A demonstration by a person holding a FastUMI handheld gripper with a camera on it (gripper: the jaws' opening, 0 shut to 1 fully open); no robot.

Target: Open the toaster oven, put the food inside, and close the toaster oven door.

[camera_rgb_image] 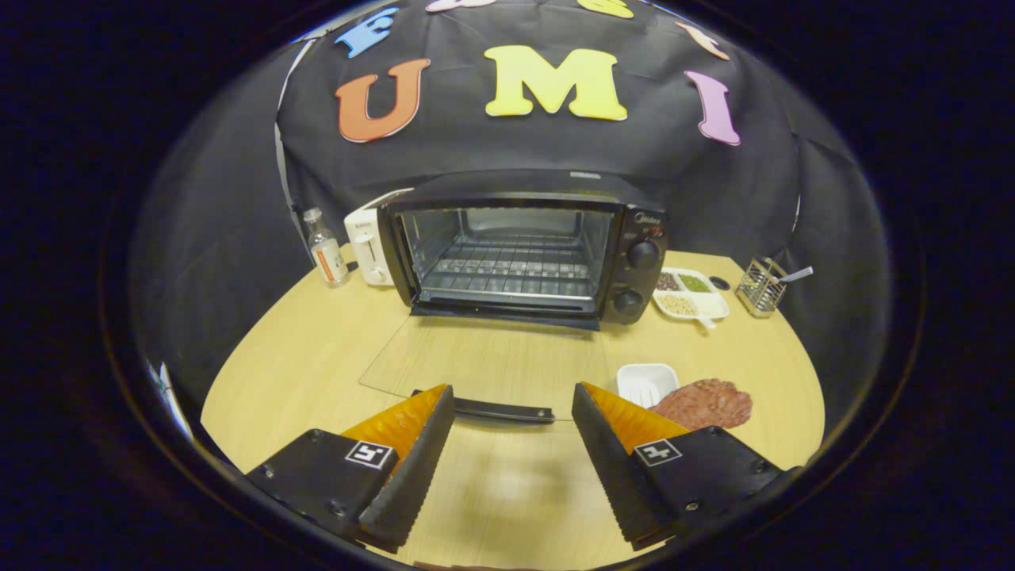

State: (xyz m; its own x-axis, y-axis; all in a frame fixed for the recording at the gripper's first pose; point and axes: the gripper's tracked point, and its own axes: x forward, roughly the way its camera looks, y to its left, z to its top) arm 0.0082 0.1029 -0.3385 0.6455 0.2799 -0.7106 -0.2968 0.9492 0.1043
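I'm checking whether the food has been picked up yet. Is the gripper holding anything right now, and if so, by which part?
Nothing is held. The gripper is open, fingers spread with only the oven door handle just ahead of them. The meat lies on the table.

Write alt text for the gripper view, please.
An open gripper hovers over a wooden table, facing a toaster oven whose glass door lies flat open. A slab of meat and a white tray sit beside one finger.
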